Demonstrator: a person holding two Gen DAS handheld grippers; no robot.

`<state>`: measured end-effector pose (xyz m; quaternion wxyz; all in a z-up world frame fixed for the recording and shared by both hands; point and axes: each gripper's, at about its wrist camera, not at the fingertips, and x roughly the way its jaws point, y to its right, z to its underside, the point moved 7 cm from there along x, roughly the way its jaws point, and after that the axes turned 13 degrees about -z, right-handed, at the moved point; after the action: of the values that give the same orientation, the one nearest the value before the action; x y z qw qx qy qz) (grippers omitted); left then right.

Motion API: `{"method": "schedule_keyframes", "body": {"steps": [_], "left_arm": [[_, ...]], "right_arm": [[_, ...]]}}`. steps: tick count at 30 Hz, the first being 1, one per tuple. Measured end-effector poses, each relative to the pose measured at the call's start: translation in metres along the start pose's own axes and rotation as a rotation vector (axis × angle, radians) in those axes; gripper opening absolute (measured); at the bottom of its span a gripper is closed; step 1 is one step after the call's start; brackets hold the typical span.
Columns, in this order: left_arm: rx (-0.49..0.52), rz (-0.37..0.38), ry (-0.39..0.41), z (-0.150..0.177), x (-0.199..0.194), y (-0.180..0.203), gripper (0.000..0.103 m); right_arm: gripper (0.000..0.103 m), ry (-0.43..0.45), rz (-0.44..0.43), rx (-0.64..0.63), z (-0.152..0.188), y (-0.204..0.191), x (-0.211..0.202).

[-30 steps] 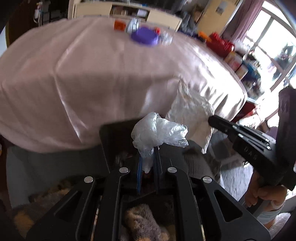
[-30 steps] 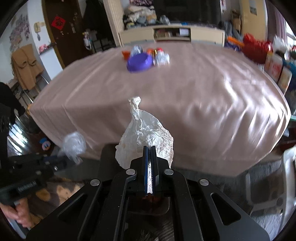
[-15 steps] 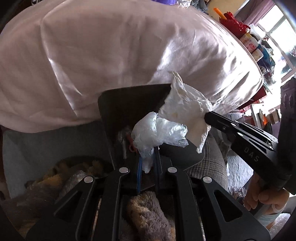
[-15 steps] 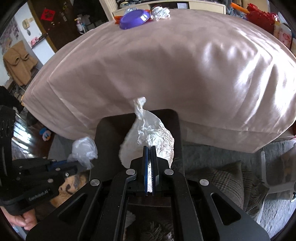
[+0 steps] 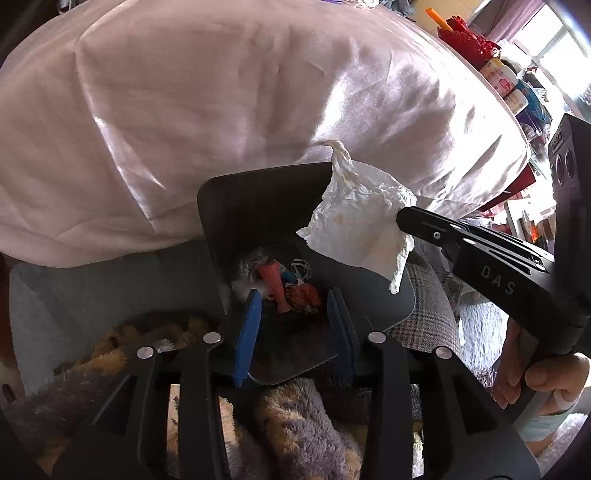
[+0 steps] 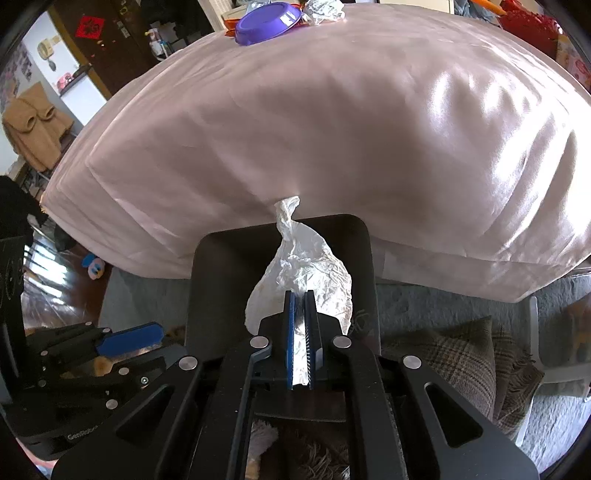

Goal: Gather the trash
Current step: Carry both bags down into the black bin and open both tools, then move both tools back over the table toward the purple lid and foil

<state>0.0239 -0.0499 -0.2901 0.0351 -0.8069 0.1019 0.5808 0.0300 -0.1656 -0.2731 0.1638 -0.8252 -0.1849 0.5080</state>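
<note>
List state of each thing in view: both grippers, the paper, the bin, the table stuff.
left gripper: open, empty, over the bin
right gripper: shut on crumpled paper
crumpled paper: held above the bin, not dropped
trash bin: open-topped, trash inside
purple bowl: upside down on the table
foil ball: crumpled, beside the bowl

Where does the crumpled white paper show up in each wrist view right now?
Left wrist: crumpled white paper right of centre, hanging from the right gripper over the dark bin.
Right wrist: paper at centre, just above that gripper's closed fingers.
Shared landmark: the bin below the pink tablecloth.
</note>
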Motion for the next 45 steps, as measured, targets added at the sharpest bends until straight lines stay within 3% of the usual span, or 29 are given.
{"method": "schedule_keyframes", "body": {"steps": [1, 2, 3, 7, 9, 10, 11, 12, 14, 18, 24, 30, 36, 42, 43, 45], "left_arm": [[-0.001, -0.001, 0.001, 0.000, 0.000, 0.001, 0.038], [-0.003, -0.003, 0.004, 0.000, -0.001, 0.001, 0.039], [-0.003, -0.004, 0.005, -0.001, -0.001, 0.000, 0.039], [-0.003, -0.009, 0.010, -0.001, -0.002, 0.000, 0.043], [-0.002, -0.015, 0.019, -0.002, -0.005, 0.000, 0.049], [0.000, -0.016, 0.028, -0.002, -0.008, 0.001, 0.057], [0.000, -0.013, 0.034, -0.003, -0.010, 0.001, 0.070], [0.000, -0.001, 0.040, -0.003, -0.013, 0.002, 0.075], [0.002, 0.045, 0.048, -0.005, -0.023, 0.005, 0.091], [0.000, 0.095, 0.079, -0.017, -0.049, 0.009, 0.095], [0.008, -0.023, 0.231, -0.056, -0.098, -0.017, 0.095], [-0.031, -0.078, 0.298, -0.105, -0.118, -0.043, 0.095], [-0.040, -0.118, 0.364, -0.153, -0.117, -0.050, 0.095], [0.003, -0.165, 0.378, -0.186, -0.088, -0.034, 0.095], [0.018, -0.176, 0.370, -0.191, -0.079, -0.030, 0.095], [0.034, -0.179, 0.356, -0.195, -0.069, -0.024, 0.095]], "right_arm": [[0.022, 0.001, 0.000, 0.002, 0.000, 0.000, -0.001], [0.039, 0.006, -0.002, 0.005, -0.001, 0.000, -0.001], [0.049, 0.017, -0.004, 0.008, -0.002, 0.000, -0.003], [0.050, 0.034, 0.003, 0.009, -0.006, 0.001, -0.009], [0.062, 0.048, 0.015, 0.005, -0.008, 0.002, -0.015], [0.065, 0.055, 0.020, 0.003, -0.009, 0.003, -0.018], [0.074, 0.066, 0.028, -0.001, -0.012, 0.004, -0.023], [0.087, 0.074, 0.033, -0.004, -0.013, 0.004, -0.026], [0.097, 0.103, 0.053, -0.025, -0.020, 0.005, -0.038], [0.099, 0.148, 0.089, -0.067, -0.034, 0.005, -0.057], [0.099, 0.253, 0.132, -0.101, -0.075, 0.008, -0.093], [0.099, 0.329, 0.143, -0.110, -0.120, 0.011, -0.114], [0.099, 0.341, 0.133, -0.095, -0.158, 0.018, -0.102], [0.098, 0.330, 0.088, -0.050, -0.191, 0.028, -0.074], [0.097, 0.328, 0.079, -0.047, -0.196, 0.028, -0.070], [0.085, 0.316, 0.065, -0.058, -0.208, 0.026, -0.058]]}}
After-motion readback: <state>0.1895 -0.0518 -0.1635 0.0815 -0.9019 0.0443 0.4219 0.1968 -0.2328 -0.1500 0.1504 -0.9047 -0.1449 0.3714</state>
